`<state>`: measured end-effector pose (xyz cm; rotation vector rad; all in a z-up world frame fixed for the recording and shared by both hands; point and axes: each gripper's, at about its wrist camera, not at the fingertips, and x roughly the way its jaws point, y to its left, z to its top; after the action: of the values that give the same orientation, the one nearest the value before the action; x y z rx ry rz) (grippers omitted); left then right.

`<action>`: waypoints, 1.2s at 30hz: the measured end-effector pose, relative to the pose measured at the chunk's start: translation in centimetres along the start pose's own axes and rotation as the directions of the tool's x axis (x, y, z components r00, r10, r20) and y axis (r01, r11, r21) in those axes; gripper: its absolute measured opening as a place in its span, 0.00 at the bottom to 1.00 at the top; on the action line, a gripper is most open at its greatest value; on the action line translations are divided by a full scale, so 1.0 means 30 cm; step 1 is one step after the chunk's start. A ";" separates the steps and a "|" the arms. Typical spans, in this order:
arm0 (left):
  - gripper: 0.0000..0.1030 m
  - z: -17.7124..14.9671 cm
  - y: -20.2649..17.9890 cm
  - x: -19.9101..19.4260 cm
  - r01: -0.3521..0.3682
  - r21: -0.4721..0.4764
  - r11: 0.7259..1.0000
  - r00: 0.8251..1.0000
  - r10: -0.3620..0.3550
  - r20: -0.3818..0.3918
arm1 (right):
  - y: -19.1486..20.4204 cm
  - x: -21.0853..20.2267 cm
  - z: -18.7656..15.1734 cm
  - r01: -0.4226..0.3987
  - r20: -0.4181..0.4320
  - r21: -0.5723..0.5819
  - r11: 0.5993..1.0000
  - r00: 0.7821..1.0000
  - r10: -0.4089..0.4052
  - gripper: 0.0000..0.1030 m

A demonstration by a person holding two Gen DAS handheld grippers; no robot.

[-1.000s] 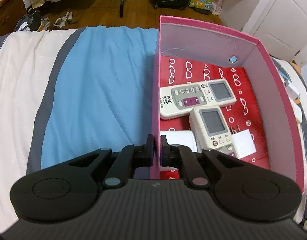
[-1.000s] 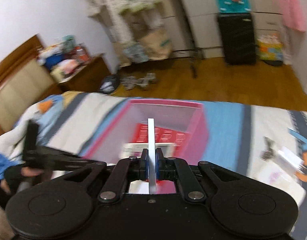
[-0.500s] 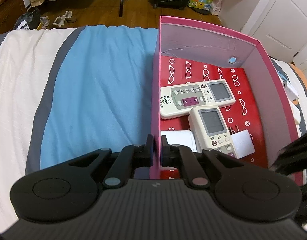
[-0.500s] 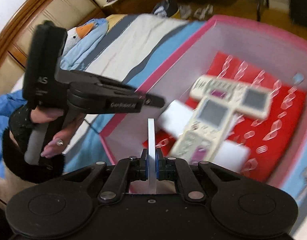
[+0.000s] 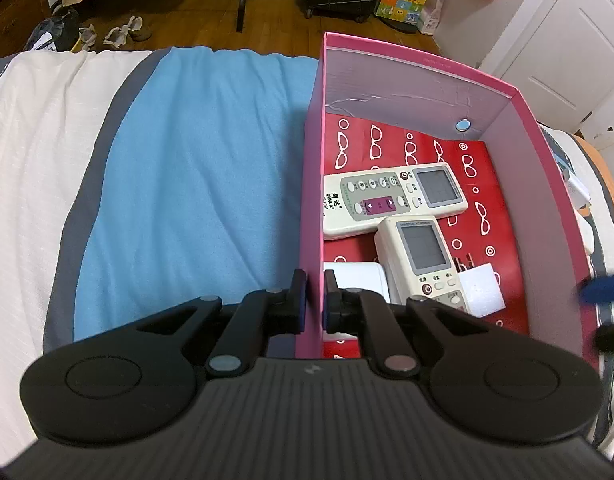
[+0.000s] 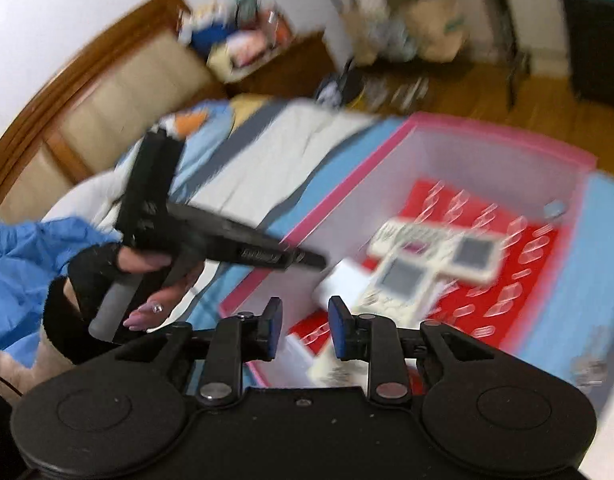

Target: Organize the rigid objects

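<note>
The left gripper (image 5: pixel 311 296) pinches the near side wall of the pink box (image 5: pixel 419 68) and holds it. The right gripper (image 6: pixel 305 328) has just been opening, with nothing between its pads. Two remotes (image 6: pixel 427 264) lie inside the box, ahead of it and a little right.

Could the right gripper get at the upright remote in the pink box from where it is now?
Probably yes. The right gripper is open and empty over the pink box, which has no lid, and the upright remote lies uncovered on top. The left gripper only pinches the side wall.
</note>
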<state>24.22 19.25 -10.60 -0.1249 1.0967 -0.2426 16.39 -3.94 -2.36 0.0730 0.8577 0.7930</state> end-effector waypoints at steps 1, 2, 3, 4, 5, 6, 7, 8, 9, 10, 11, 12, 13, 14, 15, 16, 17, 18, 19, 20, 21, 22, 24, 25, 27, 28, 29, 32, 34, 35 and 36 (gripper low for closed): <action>0.06 -0.001 -0.003 0.000 -0.003 0.003 1.000 1.000 0.003 0.001 | -0.009 -0.031 -0.005 0.044 0.020 -0.009 0.999 0.999 -0.043 0.31; 0.06 -0.001 -0.005 0.001 -0.004 0.004 1.000 1.000 0.004 0.001 | -0.019 -0.062 -0.017 0.083 0.041 -0.013 0.996 0.996 -0.083 0.31; 0.06 -0.001 -0.005 0.000 -0.005 0.004 1.000 1.000 0.005 0.001 | -0.036 -0.095 -0.031 0.120 0.054 -0.011 0.993 0.991 -0.119 0.32; 0.06 0.000 -0.005 0.000 -0.005 0.003 1.000 1.000 0.005 0.001 | -0.062 -0.115 -0.042 0.158 0.062 -0.002 0.987 0.986 -0.157 0.32; 0.06 0.000 -0.005 0.000 -0.006 0.002 1.000 1.000 0.006 0.000 | -0.092 -0.123 -0.049 0.195 0.065 0.005 0.981 0.979 -0.195 0.32; 0.06 0.000 -0.006 0.000 -0.007 0.002 1.000 1.000 0.007 -0.001 | -0.117 -0.133 -0.067 0.240 0.064 0.008 0.971 0.969 -0.240 0.32; 0.06 0.000 -0.007 0.000 -0.008 0.001 1.000 1.000 0.008 -0.001 | -0.142 -0.128 -0.079 0.268 0.056 0.015 0.963 0.962 -0.269 0.32; 0.06 0.001 -0.008 0.000 -0.009 0.001 1.000 1.000 0.009 -0.002 | -0.171 -0.119 -0.092 0.292 0.039 0.025 0.956 0.956 -0.292 0.32; 0.06 0.001 -0.008 0.000 -0.011 0.001 1.000 1.000 0.011 -0.002 | -0.200 -0.103 -0.110 0.317 0.015 0.039 0.948 0.948 -0.317 0.32; 0.06 0.002 -0.009 0.000 -0.011 0.000 1.000 1.000 0.011 -0.002 | -0.230 -0.087 -0.126 0.344 -0.013 0.050 0.938 0.939 -0.344 0.32; 0.06 0.002 -0.009 0.000 -0.011 -0.001 1.000 1.000 0.011 -0.003 | -0.255 -0.069 -0.137 0.365 -0.038 0.046 0.930 0.931 -0.364 0.32; 0.06 0.002 -0.008 0.001 -0.012 -0.002 1.000 1.000 0.012 -0.003 | -0.278 -0.043 -0.149 0.394 -0.064 0.033 0.918 0.918 -0.392 0.32; 0.06 0.003 -0.009 0.002 -0.012 -0.002 1.000 1.000 0.012 -0.004 | -0.297 -0.025 -0.159 0.414 -0.080 0.028 0.910 0.908 -0.411 0.32; 0.06 0.004 -0.008 0.002 -0.013 -0.003 1.000 1.000 0.013 -0.006 | -0.312 -0.003 -0.168 0.431 -0.095 0.018 0.902 0.899 -0.428 0.32; 0.06 0.005 -0.008 0.002 -0.013 -0.003 1.000 1.000 0.013 -0.007 | -0.335 0.014 -0.172 0.445 -0.108 0.014 0.895 0.891 -0.442 0.32; 0.06 0.006 -0.008 0.003 -0.015 -0.003 1.000 1.000 0.015 -0.008 | -0.357 0.030 -0.166 0.450 -0.118 0.023 0.893 0.888 -0.444 0.32; 0.06 0.006 -0.009 0.004 -0.017 -0.003 1.000 1.000 0.017 -0.008 | -0.379 0.046 -0.173 0.450 -0.129 0.038 0.892 0.887 -0.442 0.32; 0.06 0.006 -0.010 0.006 -0.019 -0.002 1.000 1.000 0.019 -0.009 | -0.401 0.061 -0.173 0.454 -0.145 0.057 0.889 0.885 -0.442 0.32; 0.06 0.006 -0.011 0.007 -0.021 -0.002 1.000 1.000 0.021 -0.010 | -0.419 0.067 -0.179 0.463 -0.162 0.074 0.883 0.879 -0.447 0.32; 0.06 0.006 -0.013 0.008 -0.024 0.000 1.000 1.000 0.024 -0.011 | -0.437 0.081 -0.175 0.476 -0.177 0.088 0.875 0.872 -0.457 0.32; 0.06 0.005 -0.014 0.009 -0.026 0.000 1.000 1.000 0.026 -0.011 | -0.459 0.095 -0.174 0.486 -0.185 0.108 0.867 0.867 -0.463 0.34; 0.06 0.005 -0.016 0.010 -0.028 0.001 1.000 1.000 0.028 -0.012 | -0.477 0.110 -0.176 0.488 -0.186 0.131 0.863 0.867 -0.463 0.41; 0.06 0.006 -0.018 0.011 -0.029 0.000 1.000 0.999 0.029 -0.013 | -0.501 0.119 -0.179 0.461 -0.144 0.179 0.869 0.886 -0.441 0.48; 0.06 0.006 -0.018 0.013 -0.030 -0.001 1.000 0.999 0.030 -0.014 | -0.508 0.121 -0.176 0.449 -0.136 0.193 0.872 0.893 -0.430 0.51; 0.06 0.006 -0.018 0.015 -0.031 -0.002 1.000 0.999 0.031 -0.014 | -0.509 0.121 -0.172 0.430 -0.116 0.191 0.882 0.902 -0.415 0.38; 0.06 0.007 -0.018 0.016 -0.032 -0.004 0.999 0.999 0.032 -0.016 | -0.509 0.120 -0.178 0.413 -0.112 0.195 0.890 0.910 -0.398 0.32; 0.06 0.007 -0.017 0.016 -0.031 -0.005 0.999 0.999 0.031 -0.017 | -0.502 0.121 -0.180 0.414 -0.107 0.194 0.890 0.910 -0.400 0.29; 0.06 0.007 -0.016 0.016 -0.030 -0.007 1.000 0.999 0.030 -0.017 | -0.456 0.102 -0.197 0.447 -0.075 0.166 0.879 0.895 -0.441 0.17; 0.06 0.006 -0.016 0.016 -0.032 -0.007 0.999 0.999 0.032 -0.016 | -0.420 0.068 -0.198 0.439 -0.031 0.165 0.883 0.897 -0.440 0.15; 0.06 0.007 -0.016 0.016 -0.032 -0.009 0.999 0.999 0.031 -0.018 | -0.416 0.057 -0.197 0.438 -0.013 0.164 0.884 0.897 -0.442 0.15; 0.06 0.007 -0.016 0.016 -0.032 -0.010 0.999 0.999 0.032 -0.018 | -0.397 0.038 -0.190 0.438 0.006 0.160 0.884 0.895 -0.445 0.15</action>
<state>24.55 18.65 -10.81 -0.1144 1.1167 -0.2096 19.95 -13.13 -11.21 0.0289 0.8523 0.2923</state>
